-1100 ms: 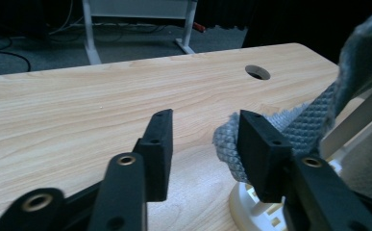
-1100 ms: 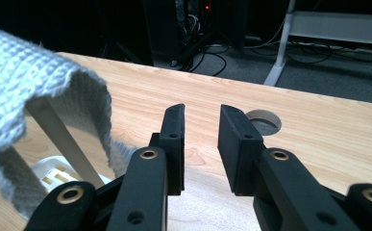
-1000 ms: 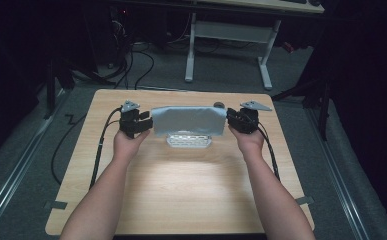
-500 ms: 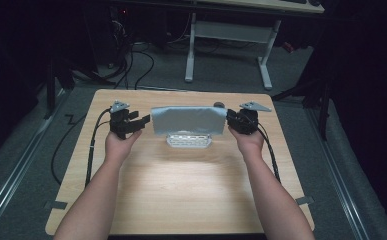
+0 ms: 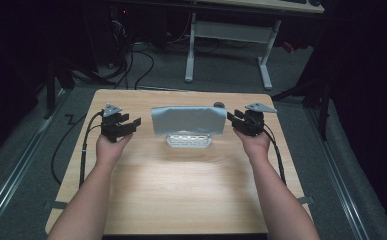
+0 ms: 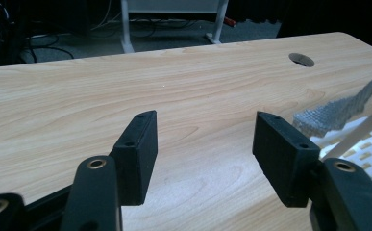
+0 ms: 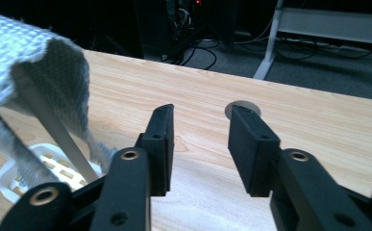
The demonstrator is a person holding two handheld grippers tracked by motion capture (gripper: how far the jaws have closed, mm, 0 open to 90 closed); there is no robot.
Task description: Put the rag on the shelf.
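A pale wooden table (image 5: 181, 195) stands in a dark room, with cables and a white desk frame (image 5: 226, 45) on the grey floor behind. At its far middle, a grey woven cloth (image 5: 188, 120) drapes over what looks like a white slotted rack (image 5: 188, 140) (mostly hidden). The left gripper (image 5: 129, 123) and right gripper (image 5: 234, 120) flank it, both with jaws parted and empty.
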